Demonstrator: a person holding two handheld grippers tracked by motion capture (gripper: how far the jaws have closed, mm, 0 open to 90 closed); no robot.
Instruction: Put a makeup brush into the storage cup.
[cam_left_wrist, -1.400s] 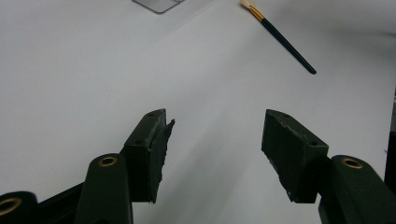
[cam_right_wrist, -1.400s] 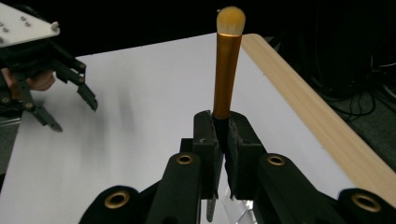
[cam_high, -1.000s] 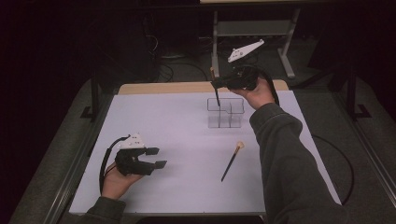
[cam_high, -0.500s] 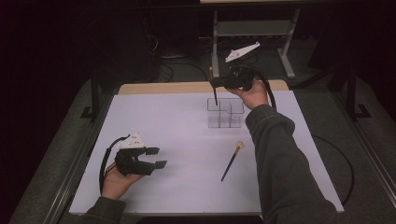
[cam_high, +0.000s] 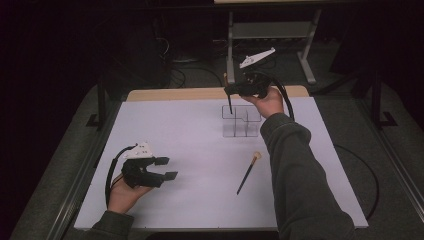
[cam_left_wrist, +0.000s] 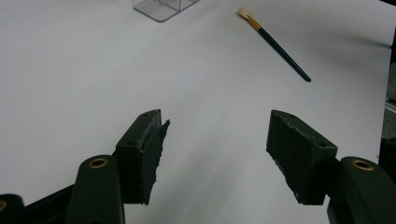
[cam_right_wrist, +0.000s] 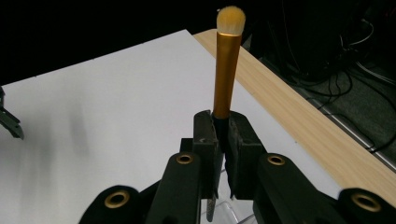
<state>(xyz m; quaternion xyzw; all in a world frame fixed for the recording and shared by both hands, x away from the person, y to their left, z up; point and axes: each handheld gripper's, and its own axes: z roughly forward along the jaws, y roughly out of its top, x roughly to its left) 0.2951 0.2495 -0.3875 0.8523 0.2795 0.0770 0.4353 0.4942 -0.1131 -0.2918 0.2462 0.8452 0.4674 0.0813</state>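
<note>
Standing upright: a gold-handled brush (cam_right_wrist: 228, 70), soft tip up, squeezed between the black jaws of the right gripper (cam_high: 231, 91), its dark lower end dipping into a clear box (cam_high: 242, 121) with little compartments near the far side of the white bench (cam_high: 190, 130). Lying flat on the bench just nearer than the box: a second brush (cam_high: 248, 173), dark-handled, well apart from both grippers. Resting low at the near left: the left gripper (cam_high: 170, 168), jaws wide apart, just now opening more, holding nothing.
</note>
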